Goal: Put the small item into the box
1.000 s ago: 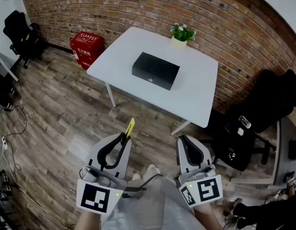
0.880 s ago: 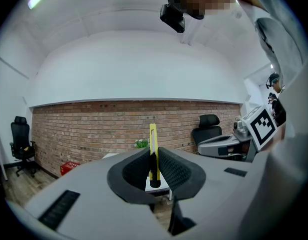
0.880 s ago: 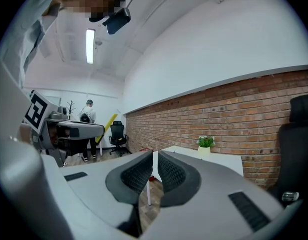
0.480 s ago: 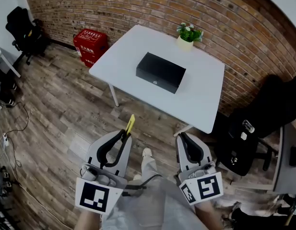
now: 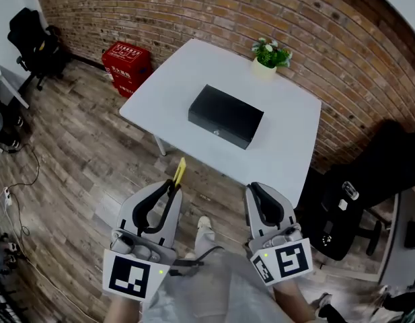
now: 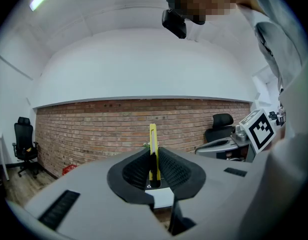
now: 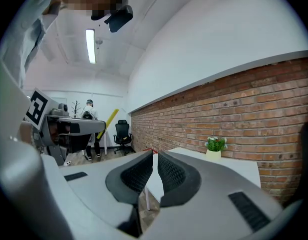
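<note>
Right, nearest to me is the left gripper (image 5: 172, 189), held low in front of the person's body. Its fingers are clamped on a thin yellow tool (image 5: 179, 172). In the left gripper view the tool (image 6: 153, 136) stands upright between the ribbed black pads, with its top end poking out past the tips. So the small item is in that grip, out over the wooden floor (image 5: 86, 147) and well short of the table.

Beside it, the right gripper (image 5: 253, 189) is at about the same height. In the right gripper view its fingers (image 7: 136, 174) are drawn in to a narrow slit, and I see nothing between them. Between the two grippers, lower down, I can make out the toe of a light shoe (image 5: 204, 227).

Further out stands the white table (image 5: 284, 143). A black box (image 5: 226, 116) lies near its middle with the lid closed, turned at an angle to the table's edges. At the far side of the table, close to the wall, there is a small potted plant (image 5: 270, 52) in a pale pot, well apart from the box.

A red crate (image 5: 126, 62) sits on the floor left of the table, against the brick wall (image 5: 194, 9). A black office chair (image 5: 32, 39) is in the far left corner, and another dark chair (image 5: 358, 180) is to the right of the table.
</note>
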Demonstrator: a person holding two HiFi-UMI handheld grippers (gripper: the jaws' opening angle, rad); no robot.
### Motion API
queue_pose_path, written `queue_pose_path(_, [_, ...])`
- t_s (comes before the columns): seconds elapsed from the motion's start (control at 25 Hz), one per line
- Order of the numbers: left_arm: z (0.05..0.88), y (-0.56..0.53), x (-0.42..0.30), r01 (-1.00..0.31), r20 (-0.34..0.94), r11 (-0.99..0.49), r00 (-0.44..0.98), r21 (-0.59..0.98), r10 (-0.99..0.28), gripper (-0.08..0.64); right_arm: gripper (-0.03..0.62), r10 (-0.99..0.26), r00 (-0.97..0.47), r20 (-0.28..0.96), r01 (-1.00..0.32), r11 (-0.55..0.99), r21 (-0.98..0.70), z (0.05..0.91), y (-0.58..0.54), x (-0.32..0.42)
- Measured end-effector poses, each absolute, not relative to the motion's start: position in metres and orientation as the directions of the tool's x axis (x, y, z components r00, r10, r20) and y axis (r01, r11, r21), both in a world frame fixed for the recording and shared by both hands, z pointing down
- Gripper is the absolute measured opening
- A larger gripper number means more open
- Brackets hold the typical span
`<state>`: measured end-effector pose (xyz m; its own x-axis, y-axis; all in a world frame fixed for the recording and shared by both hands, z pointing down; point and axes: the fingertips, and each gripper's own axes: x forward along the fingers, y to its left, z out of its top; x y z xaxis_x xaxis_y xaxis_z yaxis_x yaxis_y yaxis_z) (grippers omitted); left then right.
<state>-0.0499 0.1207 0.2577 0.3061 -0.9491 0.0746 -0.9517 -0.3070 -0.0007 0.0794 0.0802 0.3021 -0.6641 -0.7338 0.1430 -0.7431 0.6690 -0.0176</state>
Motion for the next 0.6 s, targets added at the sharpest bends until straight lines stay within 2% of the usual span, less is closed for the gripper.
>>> queue_pose_path(0.6, [0.255,0.019,-0.060,-0.966,0.086,-0.258,0.257,0.000,-0.963,0.060,0.058,-0.682,-0.715,0.151,-0.694,0.719,-0.039,0.304,-0.025,0.060])
